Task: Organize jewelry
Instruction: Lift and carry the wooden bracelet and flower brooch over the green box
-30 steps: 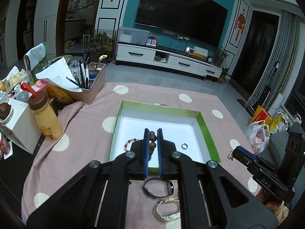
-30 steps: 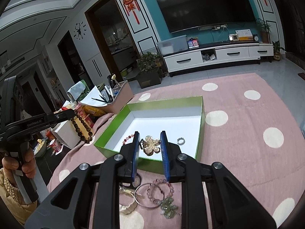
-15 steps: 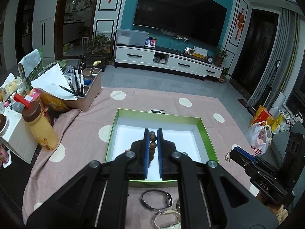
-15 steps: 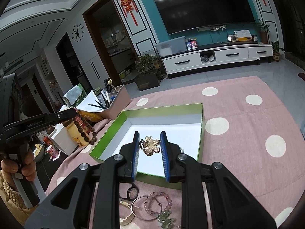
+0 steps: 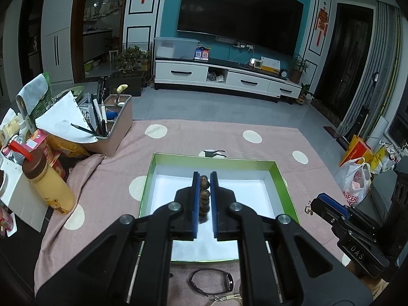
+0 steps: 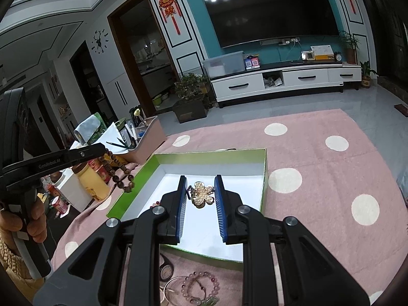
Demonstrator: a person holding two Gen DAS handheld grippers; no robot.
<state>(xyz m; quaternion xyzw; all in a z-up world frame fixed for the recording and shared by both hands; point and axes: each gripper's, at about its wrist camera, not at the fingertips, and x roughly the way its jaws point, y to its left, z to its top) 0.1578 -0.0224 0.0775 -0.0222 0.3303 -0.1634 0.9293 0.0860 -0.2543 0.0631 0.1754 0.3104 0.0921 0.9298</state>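
The left hand-held gripper [image 5: 204, 178] is clenched on a string of brown wooden beads [image 5: 204, 199], held above the green-walled box [image 5: 285, 186] on the pink dotted cloth [image 5: 109, 178]. The right hand-held gripper [image 6: 199, 191] grips a gold flower brooch [image 6: 202, 193] over the same box. Just behind it, nearer the camera, lie a pink bead bracelet [image 6: 201, 285] and a watch [image 6: 166, 270].

A dark television [image 5: 239, 23] on a teal wall [image 5: 307, 0] above a white cabinet [image 5: 224, 77], perhaps lacquered.
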